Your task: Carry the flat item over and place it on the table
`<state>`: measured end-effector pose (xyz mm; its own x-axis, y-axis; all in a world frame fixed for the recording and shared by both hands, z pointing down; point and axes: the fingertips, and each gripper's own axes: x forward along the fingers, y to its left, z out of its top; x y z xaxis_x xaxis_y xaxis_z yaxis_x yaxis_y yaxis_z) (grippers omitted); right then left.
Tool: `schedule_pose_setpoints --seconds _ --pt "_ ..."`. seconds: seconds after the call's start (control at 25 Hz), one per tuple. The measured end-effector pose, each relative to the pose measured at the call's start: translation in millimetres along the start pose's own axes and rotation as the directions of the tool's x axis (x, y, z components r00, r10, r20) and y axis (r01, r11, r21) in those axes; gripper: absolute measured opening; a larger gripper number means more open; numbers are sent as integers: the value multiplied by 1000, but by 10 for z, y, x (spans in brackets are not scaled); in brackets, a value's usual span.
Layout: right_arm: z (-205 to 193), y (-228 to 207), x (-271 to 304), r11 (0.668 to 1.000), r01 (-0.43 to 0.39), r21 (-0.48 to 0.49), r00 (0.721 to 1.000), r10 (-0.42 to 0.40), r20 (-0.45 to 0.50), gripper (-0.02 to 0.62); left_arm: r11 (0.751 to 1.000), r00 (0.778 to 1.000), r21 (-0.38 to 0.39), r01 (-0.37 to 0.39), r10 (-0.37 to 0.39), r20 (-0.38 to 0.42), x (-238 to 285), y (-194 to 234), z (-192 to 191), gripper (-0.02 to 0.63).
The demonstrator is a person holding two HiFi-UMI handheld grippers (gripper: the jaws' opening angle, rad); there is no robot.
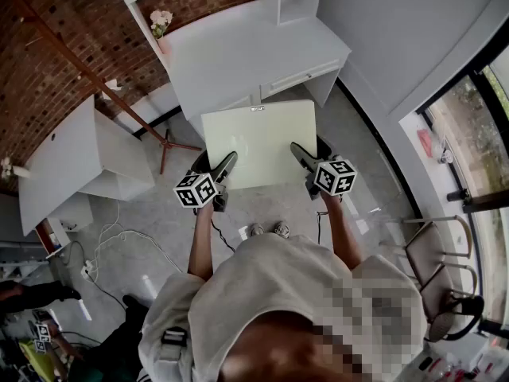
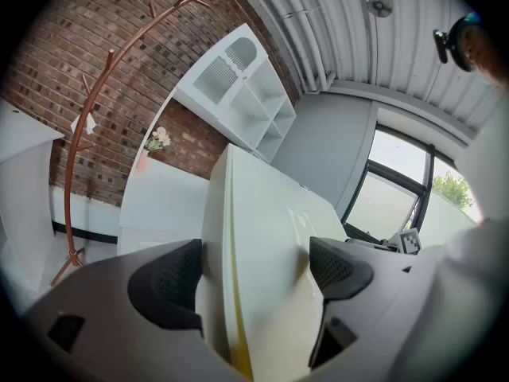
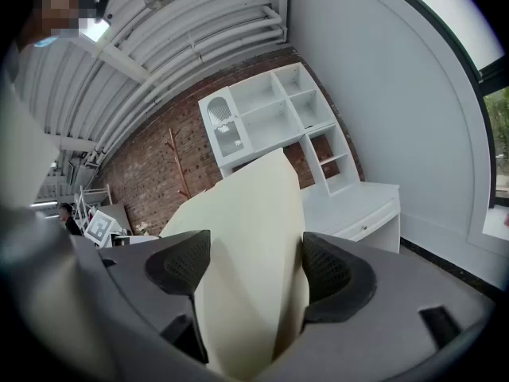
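Grey floor point(image 1: 262, 207) lies under the flat board point(image 1: 258, 138) in the head view. Only the gripper views show the left hand-held gripper point(image 2: 258, 265) and right hand-held gripper point(image 3: 246, 269) clamped on its edges.

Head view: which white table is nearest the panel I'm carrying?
The white desk straight ahead, with the drawer, just past the panel's far edge; the other table stands off left.

Grey left tool point(image 1: 226, 164) and right tool point(image 1: 299, 152), black textured pads point(image 2: 170, 282), marker cubes point(image 1: 196, 189), pale T-shirt point(image 1: 270, 285).
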<state>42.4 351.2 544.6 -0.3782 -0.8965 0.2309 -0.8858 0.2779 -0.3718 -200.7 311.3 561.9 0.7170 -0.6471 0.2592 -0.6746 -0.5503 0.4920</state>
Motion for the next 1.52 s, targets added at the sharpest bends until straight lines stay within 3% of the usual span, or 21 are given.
schedule_pose_setpoints --seconds 0.6,1.52 --pt "88 -104 54 1000 -2 12 1000 2 10 377 1000 1000 -3 4 -4 -4 144 -4 44 426" --pt "107 -565 -205 998 -42 37 999 42 -1 377 999 999 14 -39 39 1 381 -430 -137 426"
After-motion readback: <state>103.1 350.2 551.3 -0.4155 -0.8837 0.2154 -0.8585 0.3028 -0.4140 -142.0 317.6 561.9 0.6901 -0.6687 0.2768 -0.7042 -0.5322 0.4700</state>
